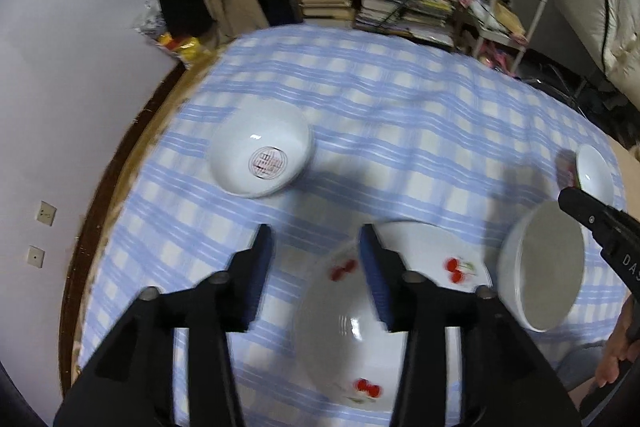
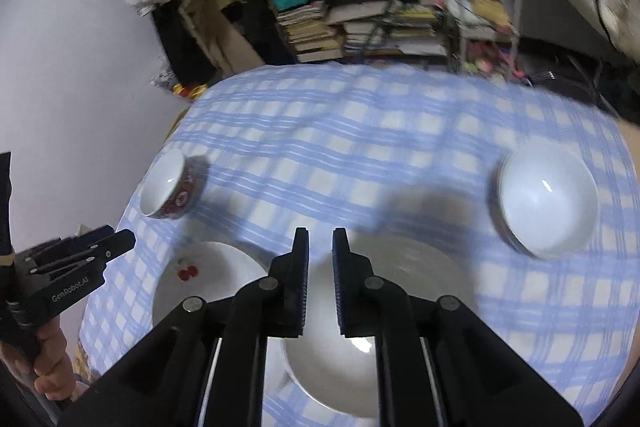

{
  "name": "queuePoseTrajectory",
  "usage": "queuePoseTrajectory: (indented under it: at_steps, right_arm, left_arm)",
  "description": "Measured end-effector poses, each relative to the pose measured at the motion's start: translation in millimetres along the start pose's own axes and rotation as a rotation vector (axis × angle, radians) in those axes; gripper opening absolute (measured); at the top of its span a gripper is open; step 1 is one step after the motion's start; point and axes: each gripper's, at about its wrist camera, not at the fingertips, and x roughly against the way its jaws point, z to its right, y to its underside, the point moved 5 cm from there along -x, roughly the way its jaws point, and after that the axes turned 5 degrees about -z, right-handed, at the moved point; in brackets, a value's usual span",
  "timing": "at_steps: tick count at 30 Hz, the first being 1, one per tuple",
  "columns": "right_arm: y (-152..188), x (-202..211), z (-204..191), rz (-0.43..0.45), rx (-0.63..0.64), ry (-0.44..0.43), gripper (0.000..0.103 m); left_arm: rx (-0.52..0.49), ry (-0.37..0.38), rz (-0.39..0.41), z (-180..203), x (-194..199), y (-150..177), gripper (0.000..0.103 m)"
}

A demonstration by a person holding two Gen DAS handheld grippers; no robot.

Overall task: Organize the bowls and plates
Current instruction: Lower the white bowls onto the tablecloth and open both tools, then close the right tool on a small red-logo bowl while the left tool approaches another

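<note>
From the left wrist, the left gripper (image 1: 316, 247) hangs released above the checked tablecloth (image 1: 400, 115), nothing between its fingers; the cherry plate (image 1: 424, 251) with a bowl (image 1: 340, 339) on it lies just beneath, right of the gap. A white bowl with a red emblem (image 1: 260, 155) sits ahead, empty. From the right wrist, the right gripper (image 2: 320, 247) shows a narrow gap, gripping nothing, over a plain white bowl (image 2: 332, 367). Another white bowl (image 2: 548, 199) lies to the right, a red-patterned bowl (image 2: 168, 189) to the left, both empty.

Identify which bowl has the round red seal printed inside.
The white bowl far left on the checked cloth: seal at its bottom. Others are plain inside or carry cherries.
</note>
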Motion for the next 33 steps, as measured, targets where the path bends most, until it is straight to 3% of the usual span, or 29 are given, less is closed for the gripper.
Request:
queuePoseTrajectory:
  at_steps: [1, 2, 4, 7, 11, 16, 20, 26, 33]
  right_arm:
    - [-5, -2, -10, 0.001, 0.02, 0.0, 0.023]
    - [-9, -5, -14, 0.001, 0.029, -0.002, 0.039]
    - [-19, -9, -33, 0.011, 0.053, -0.007, 0.057]
    - [-32, -15, -58, 0.011, 0.092, -0.015, 0.063]
    - [-47, -25, -87, 0.005, 0.139, -0.039, 0.088]
    - [-61, -38, -116, 0.008, 0.222, -0.018, 0.094]
    - [-69, -59, -129, 0.0, 0.257, 0.003, 0.095]
    - [-74, -104, -138, -0.066, 0.267, 0.006, 0.095]
    - [-72, -153, -144, -0.142, 0.277, 0.021, 0.095]
  left_arm:
    - [0.006, -0.006, 0.001, -8, 0, -2, 0.053]
    - [0.015, -0.007, -0.004, -14, -1, -3, 0.054]
    - [0.045, -0.006, -0.008, -30, -2, -4, 0.063]
    - [0.068, -0.026, 0.025, -50, 1, -8, 0.075]
    - [0.124, -0.063, 0.05, -78, -2, -18, 0.081]
    - [0.199, 0.005, 0.041, -106, -14, -29, 0.081]
    - [0.189, -0.033, 0.071, -125, -26, -35, 0.081]
    - [0.242, 0.014, 0.062, -138, -56, -42, 0.081]
    - [0.285, 0.032, -0.052, -145, -114, -40, 0.081]
